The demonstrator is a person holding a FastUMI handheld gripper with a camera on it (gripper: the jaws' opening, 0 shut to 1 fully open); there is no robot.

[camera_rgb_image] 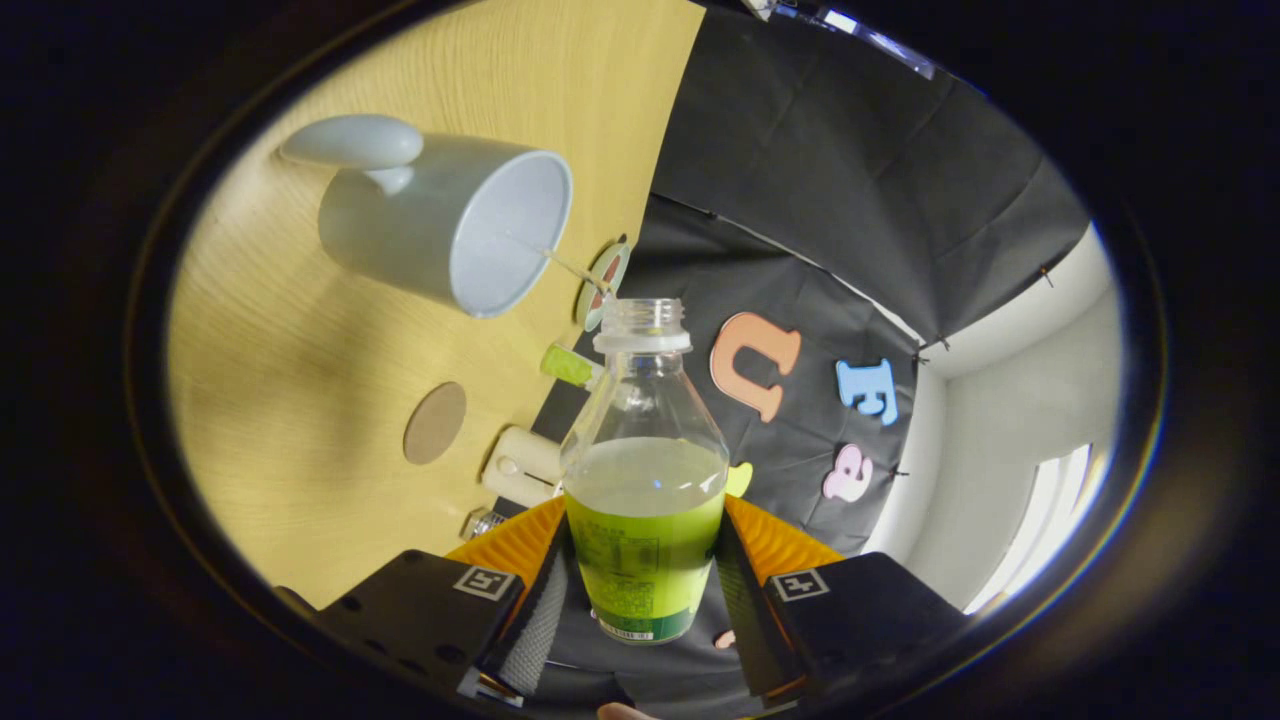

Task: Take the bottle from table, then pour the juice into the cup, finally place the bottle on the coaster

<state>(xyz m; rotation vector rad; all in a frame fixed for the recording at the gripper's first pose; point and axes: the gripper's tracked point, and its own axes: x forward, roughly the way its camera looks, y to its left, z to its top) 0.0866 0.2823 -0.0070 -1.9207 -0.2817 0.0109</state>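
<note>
The wooden table [300, 400] sweeps across the scene at a steep slant, which tells me the person has the gripper rolled well over on its side. On that table, beyond the fingers, stands a grey cup [440, 225] with a thick handle, its open mouth facing the bottle's neck. Nearer, the bottle [645, 470] sits pinched between the two fingers of the gripper [640, 590], both pressing against its labelled lower half, so it is off the table and held. Its cap is off, and the green juice lies level about halfway up the clear body, not reaching the neck. The first step looks done, and my guess is that the pour is either about to start or only just under way; setting the bottle down is left to do. A round brown coaster [435, 422] lies flat on the wood between the cup and the fingers, bare and waiting. I cannot tell whether any juice is in the cup, as its inside looks pale and no stream shows. Smaller bits along the table's far edge are hard to name: a cream block [525, 465], a small green piece [568, 365] behind the bottle's shoulder, a disc [605, 285] partly hidden by its neck.
</note>
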